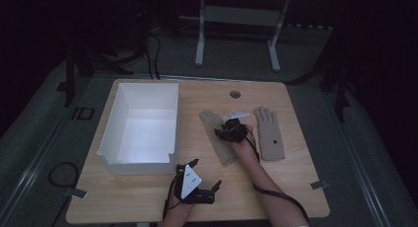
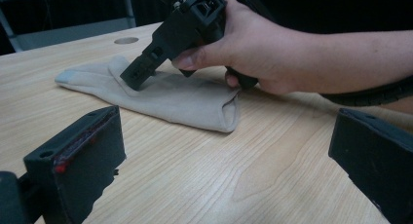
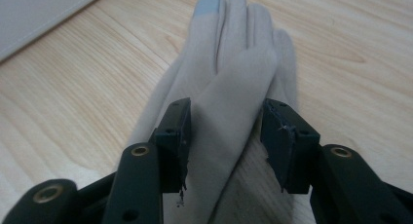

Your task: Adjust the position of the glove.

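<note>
Tabletop [image 1: 148,197] of pale wood carries a white box [image 1: 140,126] at my left and two beige gloves, the near glove [image 1: 217,135] mid-table and the second glove [image 1: 268,133] lying flat just to its right. My right tool [image 3: 225,136] reaches forward and down over the near glove, jaws apart and straddling its raised thumb. My left tool [image 1: 197,185] rests at the front edge, jaws wide apart, holding nothing.
</note>
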The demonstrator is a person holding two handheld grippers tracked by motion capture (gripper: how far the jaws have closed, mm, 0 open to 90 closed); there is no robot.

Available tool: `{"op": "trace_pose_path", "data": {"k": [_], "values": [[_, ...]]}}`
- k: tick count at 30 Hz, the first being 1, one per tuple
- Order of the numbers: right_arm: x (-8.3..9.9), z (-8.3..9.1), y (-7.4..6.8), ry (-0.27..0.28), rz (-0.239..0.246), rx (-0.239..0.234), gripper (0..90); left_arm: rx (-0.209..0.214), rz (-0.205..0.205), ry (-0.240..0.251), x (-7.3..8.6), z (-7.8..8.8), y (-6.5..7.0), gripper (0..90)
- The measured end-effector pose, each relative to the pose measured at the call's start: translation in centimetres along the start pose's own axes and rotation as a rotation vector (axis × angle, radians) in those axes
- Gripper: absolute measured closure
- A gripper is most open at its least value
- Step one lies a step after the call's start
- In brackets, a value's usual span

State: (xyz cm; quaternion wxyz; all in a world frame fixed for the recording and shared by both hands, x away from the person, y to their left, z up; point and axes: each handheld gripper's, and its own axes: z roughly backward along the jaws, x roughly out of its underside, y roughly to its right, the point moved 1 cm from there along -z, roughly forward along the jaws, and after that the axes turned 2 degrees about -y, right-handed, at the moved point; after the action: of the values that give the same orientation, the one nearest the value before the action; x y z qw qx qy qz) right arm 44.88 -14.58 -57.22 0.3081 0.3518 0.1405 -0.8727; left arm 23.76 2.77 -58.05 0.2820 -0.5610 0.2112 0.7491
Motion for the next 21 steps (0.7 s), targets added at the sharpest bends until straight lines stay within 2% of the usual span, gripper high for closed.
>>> {"op": "trace_pose_path", "data": {"k": [2, 4, 7, 10, 11, 12, 15, 16, 17, 18, 20, 21], "values": [[0.2, -0.1, -0.1, 0.021, -0.025, -0.003, 64.5, 0.001, -0.005, 0.0, 0.0, 0.0, 0.1, 0.1], [0.3, -0.1, -0.5, 0.021, -0.022, -0.01, 75.2, -0.001, -0.007, -0.001, 0.0, 0.0, 0.2, 0.1], [0.2, -0.2, -0.9, 0.015, -0.013, 0.006, 78.4, 0.0, -0.005, -0.002, 0.0, 0.0, 0.1, 0.1], [-0.3, 0.6, -0.8, 0.021, -0.067, 0.003, 80.4, 0.001, 0.0, -0.003, 0.0, 0.0, 0.1, 0.1], [-0.3, 0.6, -0.8, 0.021, -0.067, 0.003, 80.4, 0.001, 0.0, -0.003, 0.0, 0.0, 0.1, 0.1], [-0.6, 1.6, -0.8, 0.044, -0.096, 0.0, 80.8, 0.001, 0.0, -0.003, 0.0, 0.0, 0.1, 0.1], [-1.2, 3.6, -0.8, 0.09, -0.123, -0.001, 80.9, 0.001, 0.001, -0.002, 0.0, 0.0, 0.1, 0.1], [-1.2, 3.6, -0.8, 0.09, -0.123, -0.001, 80.9, 0.001, 0.001, -0.003, 0.0, 0.0, 0.1, 0.1], [-1.6, 5.1, -0.9, 0.119, -0.134, 0.015, 80.9, -0.001, -0.001, -0.004, 0.0, 0.0, 0.1, 0.1], [-1.8, 5.9, -0.9, 0.135, -0.149, 0.018, 80.8, -0.001, -0.001, -0.004, 0.0, 0.0, 0.1, 0.1], [-1.9, 6.5, -0.9, 0.145, -0.161, 0.02, 80.8, -0.003, -0.003, -0.004, 0.0, 0.0, 0.1, 0.1], [-2.0, 7.7, -1.0, 0.163, -0.176, 0.053, 80.8, -0.005, -0.007, -0.005, 0.0, 0.0, 0.1, 0.1]]}}
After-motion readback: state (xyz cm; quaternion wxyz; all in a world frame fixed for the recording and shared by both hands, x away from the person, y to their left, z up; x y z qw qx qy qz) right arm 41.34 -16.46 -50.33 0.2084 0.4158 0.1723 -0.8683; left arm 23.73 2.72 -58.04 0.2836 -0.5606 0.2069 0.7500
